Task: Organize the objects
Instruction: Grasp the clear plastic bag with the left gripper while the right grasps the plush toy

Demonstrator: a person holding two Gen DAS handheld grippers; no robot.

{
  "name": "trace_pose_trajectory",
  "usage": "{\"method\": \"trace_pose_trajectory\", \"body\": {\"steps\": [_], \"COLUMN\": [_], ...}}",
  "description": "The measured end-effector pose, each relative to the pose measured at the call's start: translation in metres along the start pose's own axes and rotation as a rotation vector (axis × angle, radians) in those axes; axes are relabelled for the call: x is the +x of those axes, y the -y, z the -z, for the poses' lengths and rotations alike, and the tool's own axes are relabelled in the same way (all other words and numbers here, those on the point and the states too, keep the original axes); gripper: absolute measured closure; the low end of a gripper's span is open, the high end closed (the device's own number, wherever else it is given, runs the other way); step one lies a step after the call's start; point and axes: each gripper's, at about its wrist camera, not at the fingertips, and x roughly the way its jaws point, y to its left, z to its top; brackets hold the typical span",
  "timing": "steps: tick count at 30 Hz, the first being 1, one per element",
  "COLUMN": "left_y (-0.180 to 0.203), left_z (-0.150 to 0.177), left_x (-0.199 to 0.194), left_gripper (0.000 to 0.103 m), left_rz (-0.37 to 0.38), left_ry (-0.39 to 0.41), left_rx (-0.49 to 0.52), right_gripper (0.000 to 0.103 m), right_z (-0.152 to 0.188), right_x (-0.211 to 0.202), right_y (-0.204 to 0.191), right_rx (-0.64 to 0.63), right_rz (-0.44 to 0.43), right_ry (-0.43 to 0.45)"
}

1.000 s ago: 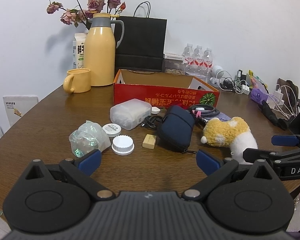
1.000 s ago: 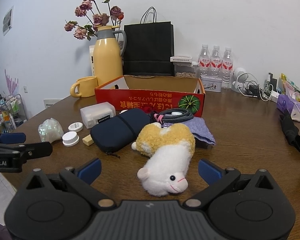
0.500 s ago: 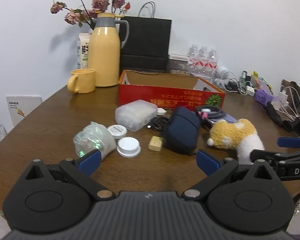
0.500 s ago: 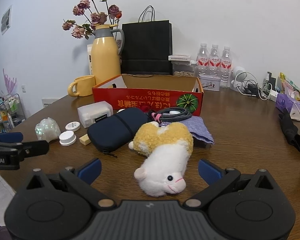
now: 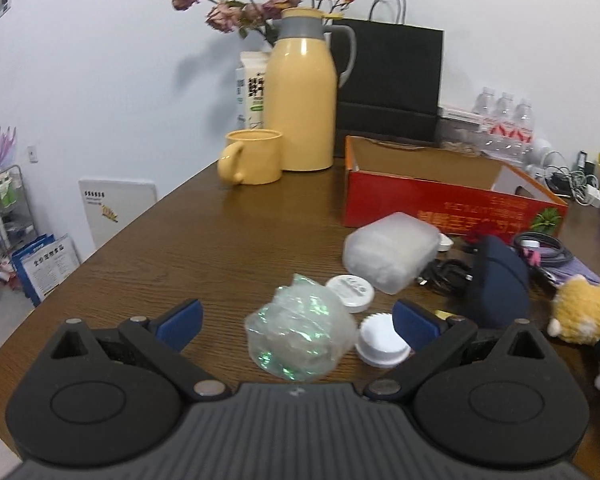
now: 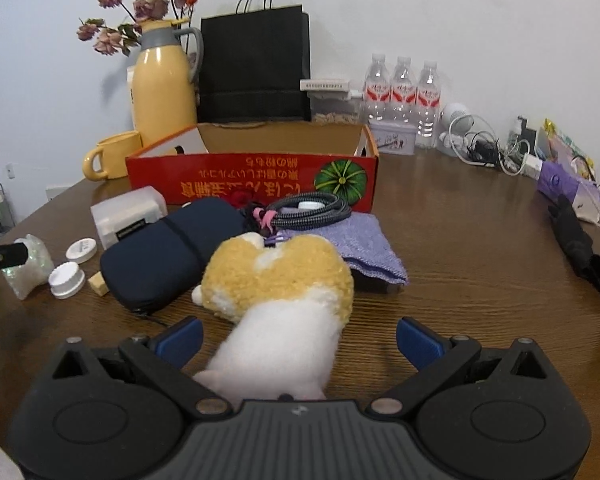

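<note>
Crinkly plastic wad (image 5: 300, 338) sits between the released left claw (image 5: 296, 322); right claw (image 6: 298, 340), released, straddles plush toy (image 6: 278, 300).

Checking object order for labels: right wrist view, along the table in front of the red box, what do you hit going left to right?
Iridescent wrapped bundle → white ridged cap → small tan block → navy pouch → plush toy → purple cloth → black folded item at far right.
</note>
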Motion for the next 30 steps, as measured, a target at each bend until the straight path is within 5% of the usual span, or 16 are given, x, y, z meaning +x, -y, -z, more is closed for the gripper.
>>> {"method": "trace_pose_trajectory", "body": {"steps": [3,4,6,16,19,22,30], "left_y": [-0.003,-0.004,-0.005,-0.016,-0.016,-0.016,-0.012], "left_z": [0.0,0.0,0.0,-0.003,-0.002,0.002,-0.004], "left_x": [0.002,0.003,0.005,0.03,0.037,0.043,0.025], "left_gripper": [0.0,0.0,0.0,0.0,0.014,0.051,0.058], "left_rz": [-0.005,-0.007,-0.01,0.04,0.059,0.081,0.093], "left_ry": [-0.003,-0.006,-0.014,-0.062,-0.089,-0.124,-0.053], "left_rx": [-0.003,-0.004,-0.005,-0.066,-0.082,-0.106,-0.113], "right_gripper": [0.023,0.04,0.049,0.054,0.054,0.054,0.054], "right_z": [-0.001,-0.001,0.0,0.004,0.005,0.004,0.001], "right_x": [0.01,0.013,0.017,0.008,0.004,0.001,-0.011], "right_y": [-0.001,0.0,0.002,0.009,0.008,0.007,0.007], "right_rx": [0.007,0.012,0.024,0.03,0.028,0.022,0.006], "right_rz": [-0.002,-0.015,-0.042,-0.069,-0.076,-0.081,-0.097], "right_ry": [-0.018,-0.03,-0.047,-0.006,0.005,0.018,0.064]}}
